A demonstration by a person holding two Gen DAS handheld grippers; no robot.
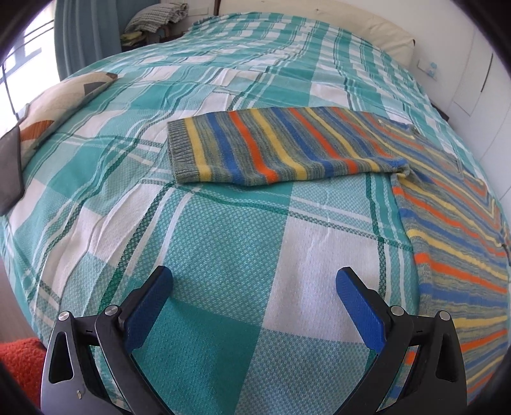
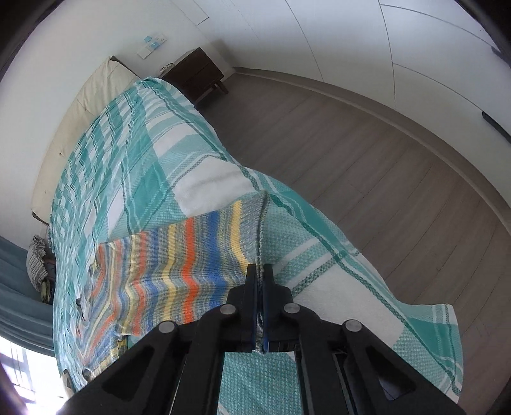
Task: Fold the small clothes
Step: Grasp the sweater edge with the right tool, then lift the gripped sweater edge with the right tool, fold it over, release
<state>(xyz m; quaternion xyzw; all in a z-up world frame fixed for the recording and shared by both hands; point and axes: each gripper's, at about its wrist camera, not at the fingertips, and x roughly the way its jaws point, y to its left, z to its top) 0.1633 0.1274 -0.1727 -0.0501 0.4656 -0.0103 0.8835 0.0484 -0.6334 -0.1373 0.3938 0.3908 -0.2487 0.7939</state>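
Note:
A striped knit sweater (image 1: 447, 204) in blue, orange, yellow and grey lies on the teal checked bedspread (image 1: 223, 230). One sleeve (image 1: 274, 147) stretches flat to the left, cuff at its left end. My left gripper (image 1: 254, 277) is open and empty, hovering over bare bedspread in front of that sleeve. In the right wrist view my right gripper (image 2: 259, 269) is shut on the ribbed edge of the sweater (image 2: 191, 255) and lifts it slightly, so the edge stands in a ridge.
A patterned pillow (image 1: 60, 102) and a dark flat object (image 1: 11, 169) lie at the bed's left. Folded cloths (image 1: 156, 17) sit beyond the bed. A dark nightstand (image 2: 194, 73) stands by the wall. Wood floor (image 2: 383, 153) runs along the bed's right edge.

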